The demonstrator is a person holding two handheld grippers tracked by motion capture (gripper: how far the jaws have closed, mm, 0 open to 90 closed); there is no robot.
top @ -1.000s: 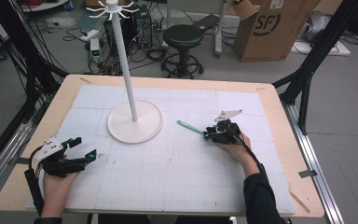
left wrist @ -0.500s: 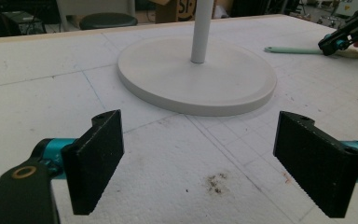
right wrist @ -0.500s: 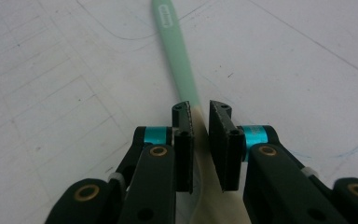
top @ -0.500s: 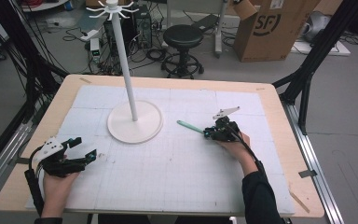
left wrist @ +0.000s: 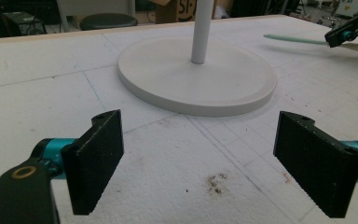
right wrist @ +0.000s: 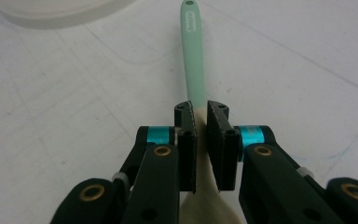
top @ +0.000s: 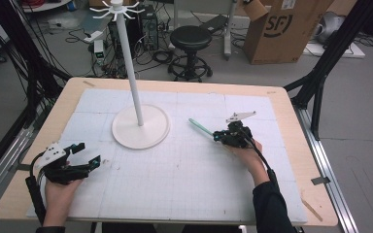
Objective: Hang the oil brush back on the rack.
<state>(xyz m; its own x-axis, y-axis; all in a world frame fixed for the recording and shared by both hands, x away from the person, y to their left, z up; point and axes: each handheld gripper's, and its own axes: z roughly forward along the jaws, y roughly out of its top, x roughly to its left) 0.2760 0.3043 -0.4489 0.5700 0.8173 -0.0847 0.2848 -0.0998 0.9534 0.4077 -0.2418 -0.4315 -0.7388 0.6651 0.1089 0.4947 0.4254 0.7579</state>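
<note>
A spatula with a mint-green handle and a cream blade lies on the white mat, right of the stand's round base. My right gripper has just been closing with the spatula between its jaws. Its pads now press on the neck where handle meets blade. My left gripper rests at the mat's near left, open and holding nothing. It faces the base, and the spatula shows far off at the right.
The tall white stand pole rises from the base and ends in hooks at the top. The mat lies on a wooden table. Behind the table stand a black stool and a cardboard box. Black frame legs flank both sides.
The right gripper's jaws have drawn in on the spatula's neck. Both hands stay where they were, and the spatula has not shifted.
</note>
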